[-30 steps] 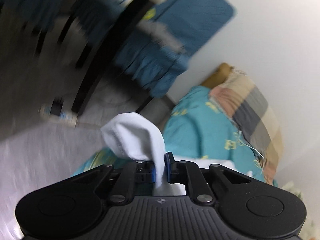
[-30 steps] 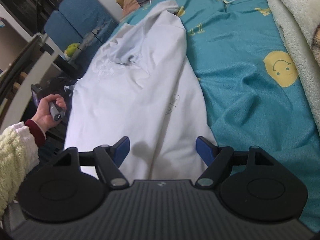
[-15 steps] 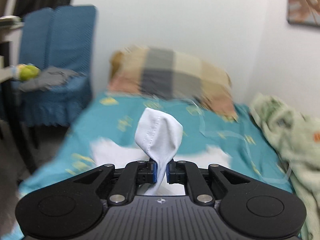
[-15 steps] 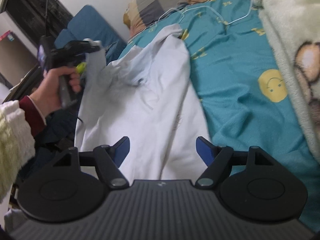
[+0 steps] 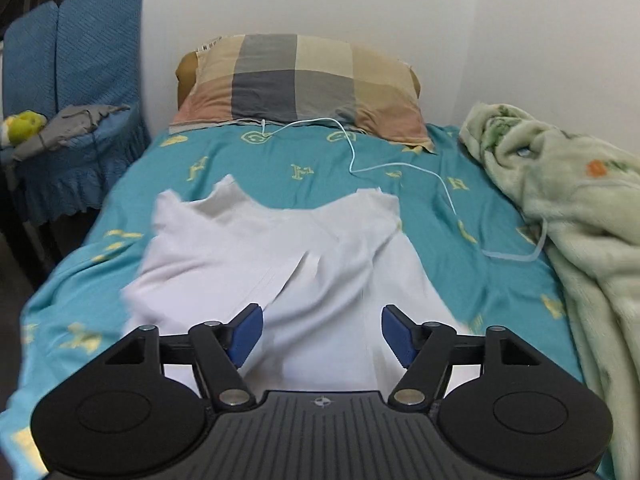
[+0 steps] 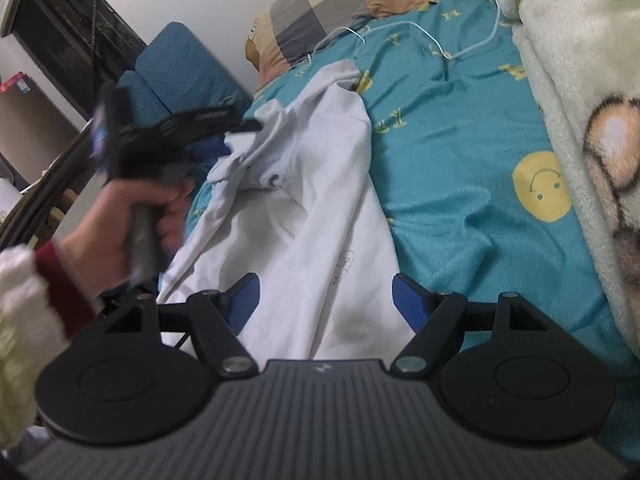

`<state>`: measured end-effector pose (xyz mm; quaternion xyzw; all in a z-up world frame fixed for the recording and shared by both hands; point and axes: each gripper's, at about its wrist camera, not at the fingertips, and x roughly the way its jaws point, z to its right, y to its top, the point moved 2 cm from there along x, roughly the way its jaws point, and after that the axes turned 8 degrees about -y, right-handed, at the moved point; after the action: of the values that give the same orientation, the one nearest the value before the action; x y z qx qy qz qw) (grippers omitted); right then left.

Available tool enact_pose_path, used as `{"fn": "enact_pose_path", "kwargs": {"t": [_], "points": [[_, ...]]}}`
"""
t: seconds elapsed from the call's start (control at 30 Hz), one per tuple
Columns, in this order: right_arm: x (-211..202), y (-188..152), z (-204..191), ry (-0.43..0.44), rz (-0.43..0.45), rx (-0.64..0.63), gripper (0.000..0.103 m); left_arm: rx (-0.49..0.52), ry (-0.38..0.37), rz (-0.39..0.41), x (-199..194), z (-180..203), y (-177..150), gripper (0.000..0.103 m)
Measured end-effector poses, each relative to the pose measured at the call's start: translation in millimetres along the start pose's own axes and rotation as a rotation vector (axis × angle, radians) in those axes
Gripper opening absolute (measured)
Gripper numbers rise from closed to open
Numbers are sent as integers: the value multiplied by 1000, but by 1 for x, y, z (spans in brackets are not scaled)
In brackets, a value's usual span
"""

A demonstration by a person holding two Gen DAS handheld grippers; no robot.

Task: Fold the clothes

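released, the white shirt (image 5: 280, 248) lies blurred; left gripper (image 5: 322, 334) and right gripper (image 6: 326, 300) both gape empty.

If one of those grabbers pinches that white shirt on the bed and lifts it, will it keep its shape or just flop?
Probably flop: the white shirt lies in soft creases and bunched folds on the teal bedsheet, so it looks thin and limp. It likely weighs little. Pushed, it would probably wrinkle up rather than slide flat.

You are getting soft, even indoor light with faint shadows, fisheye bending at the edges, and motion blur smearing the white garment (image 5: 280, 248) and your left hand (image 6: 120, 216).
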<state>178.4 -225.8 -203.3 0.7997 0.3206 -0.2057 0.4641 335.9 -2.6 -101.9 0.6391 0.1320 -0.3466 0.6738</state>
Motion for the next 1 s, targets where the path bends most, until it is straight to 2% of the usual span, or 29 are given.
{"fn": "enact_pose_path", "kwargs": {"t": [0.2, 0.4, 0.5, 0.63, 0.73, 0.87, 1.0], "points": [[-12, 0, -12, 10, 44, -63, 75, 25, 13, -25, -93, 15, -43, 75], [-32, -3, -25, 5, 123, -148, 75, -7, -19, -4, -162, 38, -73, 78], [-43, -2, -29, 12, 169, -167, 75, -2, -16, 32, -186, 48, -90, 79], [-55, -4, -37, 30, 214, -202, 75, -25, -40, 45, -202, 50, -105, 80], [-59, -6, -43, 36, 236, -230, 75, -8, -10, 62, -207, 53, -108, 81], [-59, -8, -47, 12, 247, -264, 76, -34, -4, 79, -212, 51, -109, 83], [-59, -7, -51, 5, 261, -275, 75, -36, 18, 91, -214, 50, -110, 93]]}}
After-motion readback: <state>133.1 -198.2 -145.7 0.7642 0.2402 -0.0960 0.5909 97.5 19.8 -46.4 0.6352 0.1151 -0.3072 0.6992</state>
